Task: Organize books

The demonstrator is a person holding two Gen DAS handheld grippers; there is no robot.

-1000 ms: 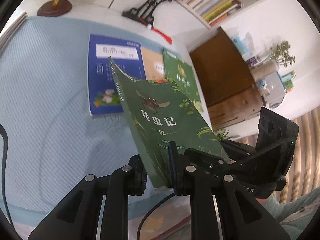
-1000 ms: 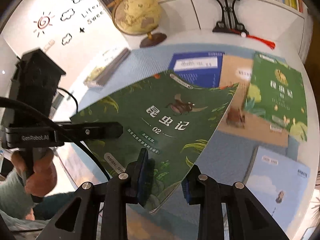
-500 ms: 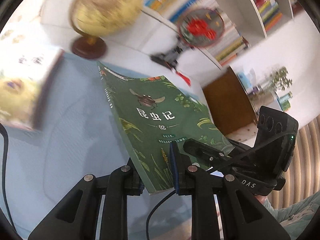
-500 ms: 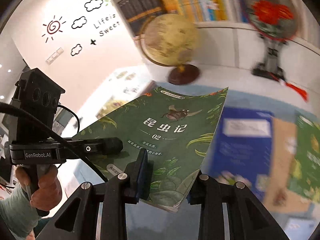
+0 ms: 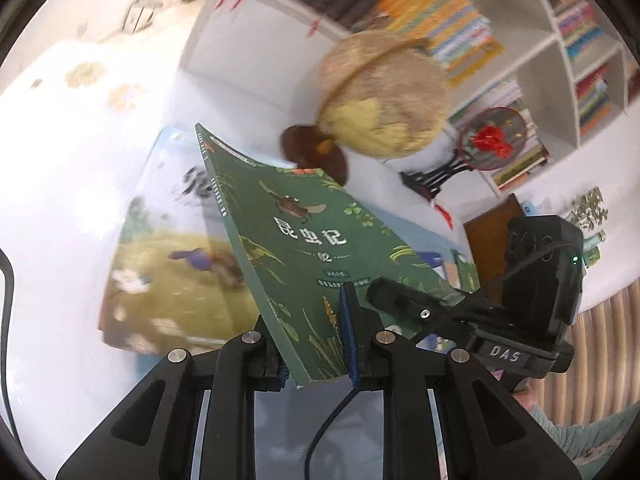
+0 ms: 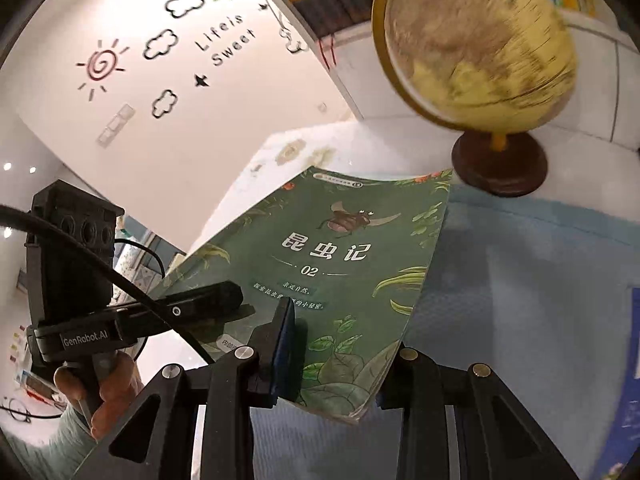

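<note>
- The left gripper [image 5: 316, 340] and the right gripper [image 6: 340, 364] are each clamped on the near edge of the green book [image 5: 304, 248], one at either corner.
- The book is carried tilted above the table [image 6: 520, 264], over a picture book [image 5: 172, 272].
- Its long axis runs away from the grippers, title upright, top toward the globe [image 6: 476, 40].
- Best to keep both grips matched and lower it flat, clear of the globe's base.

White wall [image 6: 208, 128] with sun-and-cloud decals [image 6: 100, 65], packed white bookshelves [image 5: 560, 52] behind.
</note>
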